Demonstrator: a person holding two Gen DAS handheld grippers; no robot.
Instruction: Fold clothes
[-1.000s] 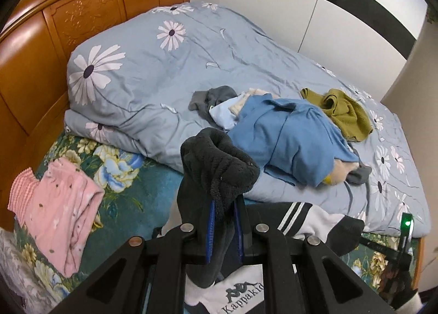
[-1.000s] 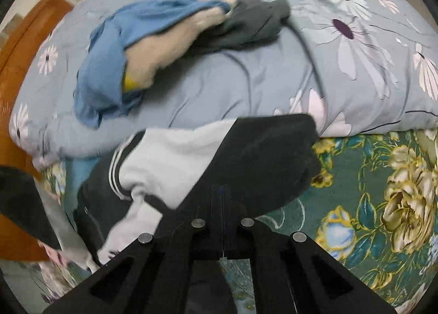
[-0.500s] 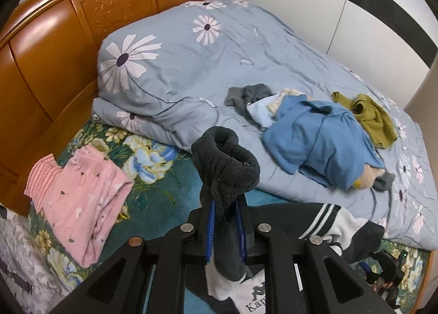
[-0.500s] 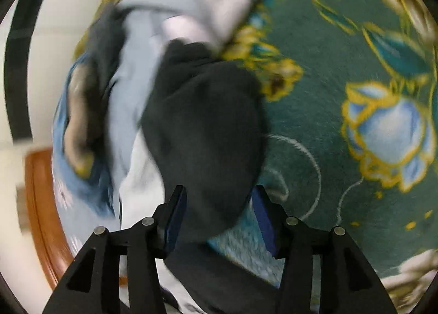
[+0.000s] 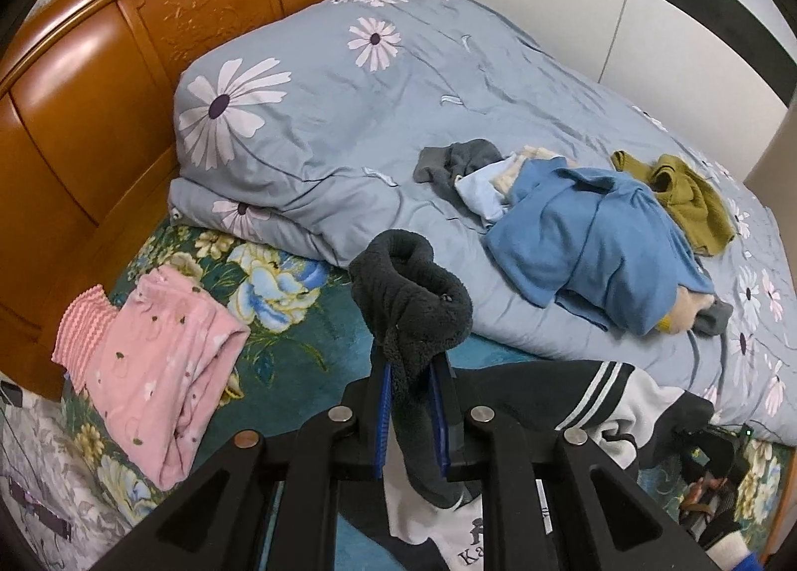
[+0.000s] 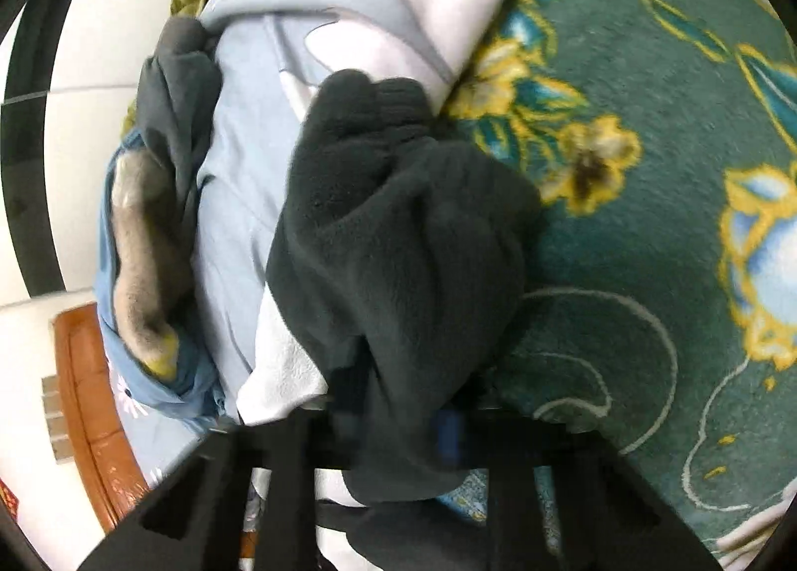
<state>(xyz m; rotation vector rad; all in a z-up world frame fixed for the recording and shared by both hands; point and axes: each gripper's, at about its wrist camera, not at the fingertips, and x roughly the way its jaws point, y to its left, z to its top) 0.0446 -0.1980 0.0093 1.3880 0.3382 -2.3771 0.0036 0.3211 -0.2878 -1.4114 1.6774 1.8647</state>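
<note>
A black-and-white sweater (image 5: 548, 392) lies on the green floral bed sheet (image 5: 279, 322) near the front edge. My left gripper (image 5: 411, 401) is shut on its dark fleecy cuff (image 5: 413, 302), which stands up above the fingers. In the right wrist view, the other dark sleeve (image 6: 398, 247) bulges out between the fingers of my right gripper (image 6: 398, 411), which pinch it close to the sheet (image 6: 647, 272). This view is blurred and the cloth hides most of the fingers. White fabric (image 6: 284, 362) of the same sweater shows on the left.
A folded pink garment (image 5: 154, 372) lies at the left by the wooden headboard (image 5: 99, 88). A grey-blue daisy duvet (image 5: 324, 123) is heaped behind. On it lie a blue shirt (image 5: 597, 242), an olive garment (image 5: 692, 192) and a grey one (image 5: 458, 163).
My left gripper has risen and pulled back, still holding the cuff. My right gripper let go of the sleeve, turned, and its fingers have now narrowed around the sleeve again.
</note>
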